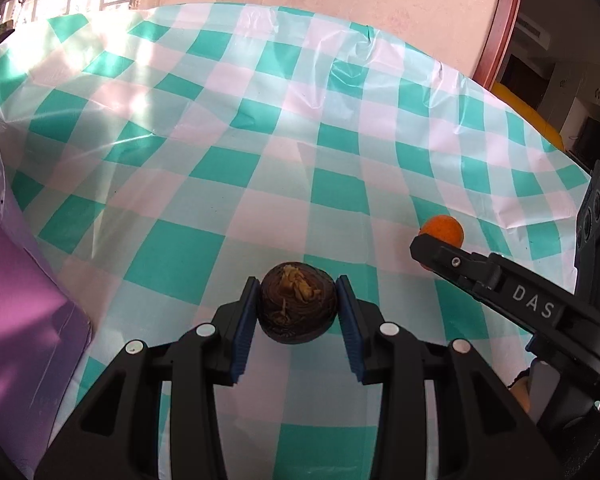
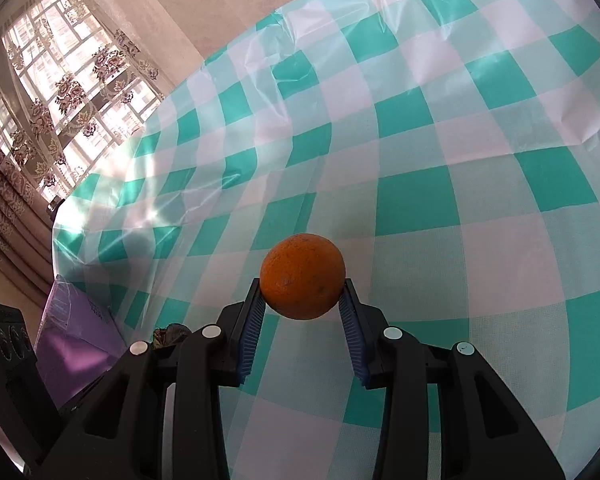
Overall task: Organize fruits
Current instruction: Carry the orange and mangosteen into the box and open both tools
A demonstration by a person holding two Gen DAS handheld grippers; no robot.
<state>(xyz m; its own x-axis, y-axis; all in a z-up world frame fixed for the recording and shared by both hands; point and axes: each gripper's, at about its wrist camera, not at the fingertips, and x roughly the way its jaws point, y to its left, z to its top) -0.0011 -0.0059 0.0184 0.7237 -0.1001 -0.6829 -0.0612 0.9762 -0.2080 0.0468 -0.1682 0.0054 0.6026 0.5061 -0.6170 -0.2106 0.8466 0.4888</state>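
The purple box [image 1: 24,300] is cut off at the frame's left edge. The left gripper [image 1: 298,304] has its jaws clamped on a dark brown fruit [image 1: 298,304]. The right gripper [image 2: 303,304] grips an orange [image 2: 303,276], both tilted down over the tabletop [image 1: 260,140].

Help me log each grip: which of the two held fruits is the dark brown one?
The round fruit clamped in the left gripper; it is dark brown with a tan patch, whereas the right gripper holds an orange.

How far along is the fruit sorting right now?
Nothing looks placed yet. In hand: the left tool grips a dark brown round fruit, and the right tool grips a round orange fruit, both above the green-and-white checked tablecloth. Left: setting both down; no container is clearly visible.
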